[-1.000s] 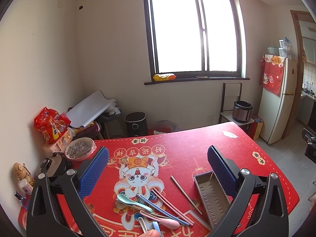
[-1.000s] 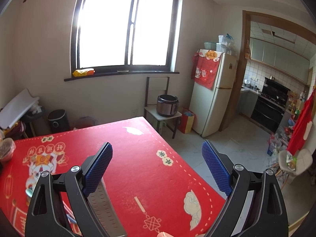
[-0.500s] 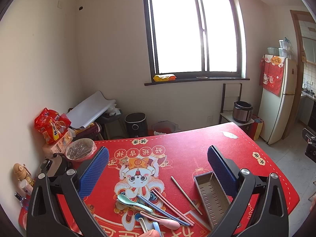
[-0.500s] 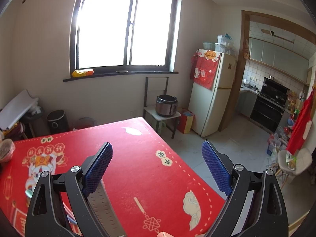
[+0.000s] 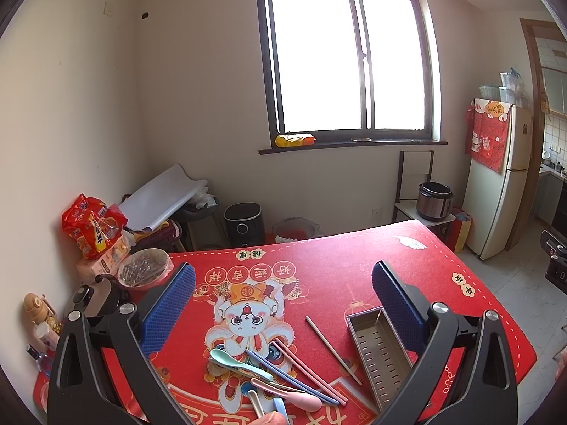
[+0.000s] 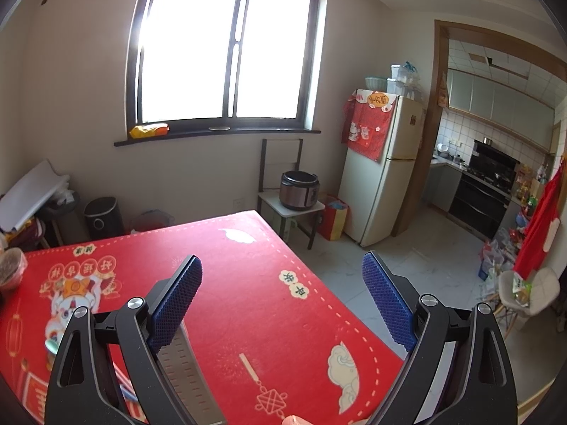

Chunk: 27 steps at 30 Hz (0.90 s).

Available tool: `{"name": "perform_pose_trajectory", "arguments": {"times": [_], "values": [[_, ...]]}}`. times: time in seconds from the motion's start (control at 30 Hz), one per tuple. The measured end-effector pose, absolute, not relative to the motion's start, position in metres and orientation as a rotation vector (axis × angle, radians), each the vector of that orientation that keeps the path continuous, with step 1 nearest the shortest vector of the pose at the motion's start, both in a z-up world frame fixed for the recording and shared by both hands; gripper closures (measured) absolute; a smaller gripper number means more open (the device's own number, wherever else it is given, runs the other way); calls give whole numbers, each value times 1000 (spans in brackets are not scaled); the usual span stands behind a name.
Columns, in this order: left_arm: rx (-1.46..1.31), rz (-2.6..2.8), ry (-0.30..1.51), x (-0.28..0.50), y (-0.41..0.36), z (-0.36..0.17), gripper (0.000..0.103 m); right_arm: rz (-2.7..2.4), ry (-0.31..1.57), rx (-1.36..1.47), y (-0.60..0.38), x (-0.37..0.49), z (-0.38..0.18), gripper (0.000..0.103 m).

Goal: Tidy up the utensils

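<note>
**A:** What lies nearest the left gripper (image 5: 283, 304)?

**B:** Its fingers are spread wide, holding nothing. Between them, close in, a heap of spoons (image 5: 241, 361) and chopsticks (image 5: 301, 368). One chopstick (image 5: 333, 345) lies apart. Touching the right finger's inner side is the metal tray (image 5: 375, 347).

**A:** And the right gripper (image 6: 281, 294)?

**B:** Also spread, empty. The tray (image 6: 180, 368) sits behind its left finger. Bare red mat (image 6: 248, 283) stretches ahead; the table edge (image 6: 319, 276) runs between the fingers, floor beyond.

**A:** Any writing?

**B:** Chinese characters printed on the mat, seen upside down.
</note>
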<state>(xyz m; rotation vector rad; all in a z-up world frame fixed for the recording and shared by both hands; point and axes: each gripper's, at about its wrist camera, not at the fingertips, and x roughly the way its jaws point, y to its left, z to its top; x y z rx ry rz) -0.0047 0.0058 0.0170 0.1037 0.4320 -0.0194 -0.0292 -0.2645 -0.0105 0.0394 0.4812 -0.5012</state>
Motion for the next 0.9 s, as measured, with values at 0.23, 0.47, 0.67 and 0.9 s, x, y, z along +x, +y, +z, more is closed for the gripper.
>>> {"name": "perform_pose_trajectory", "arguments": {"times": [0.23,0.47,0.67,0.9], "values": [[103,-19,432,-4,4,16,5,-510,483,37,-265,-31,-10,14],[98,-18,436,-2,5,16,5,-513,486,33,-264,-30,-13,14],[91,7,463,-1,12,3,5,-499,505,43,-262,-23,-20,14],[60,42,538,5,39,-26,5,-385,505,74,-254,-11,-39,14]]}}
